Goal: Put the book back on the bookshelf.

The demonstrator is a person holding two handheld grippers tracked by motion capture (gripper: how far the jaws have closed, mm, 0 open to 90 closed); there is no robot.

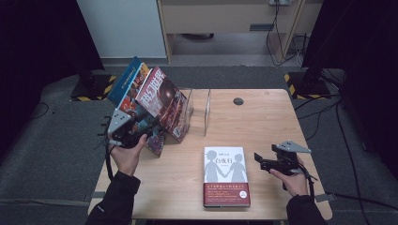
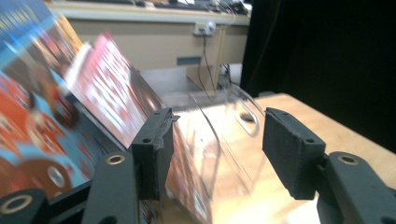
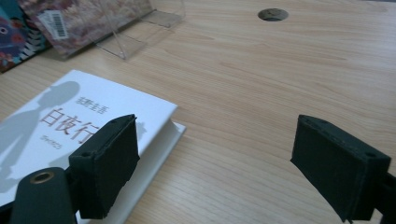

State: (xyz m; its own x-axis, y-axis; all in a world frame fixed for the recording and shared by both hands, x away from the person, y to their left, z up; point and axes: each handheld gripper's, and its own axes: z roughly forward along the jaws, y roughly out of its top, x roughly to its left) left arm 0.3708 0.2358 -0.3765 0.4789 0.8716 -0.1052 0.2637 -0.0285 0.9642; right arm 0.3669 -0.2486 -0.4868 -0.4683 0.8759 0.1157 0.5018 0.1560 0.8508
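Several colourful books lean left in a clear acrylic stand (image 1: 199, 110) at the table's back left, a red-covered one (image 1: 164, 101) in front and a blue one (image 1: 124, 79) behind. My left gripper (image 1: 136, 129) hovers at their lower left edge. In the left gripper view it (image 2: 217, 135) stands open, the red book (image 2: 112, 93) just beyond its left jaw and nothing pressed between the pads. A white book (image 1: 226, 176) with a red band lies flat near the front edge. To the right of it, my right gripper (image 1: 263, 161) is open and empty, and its own view (image 3: 215, 158) has the white book (image 3: 70, 116) beside its left jaw.
A round cable hole (image 1: 238, 101) sits in the wooden table (image 1: 263, 122) at the back middle. Clear dividers (image 2: 233, 140) of the stand rise right of the leaning books. Dark curtains and stand bases flank the table; a cabinet stands behind it.
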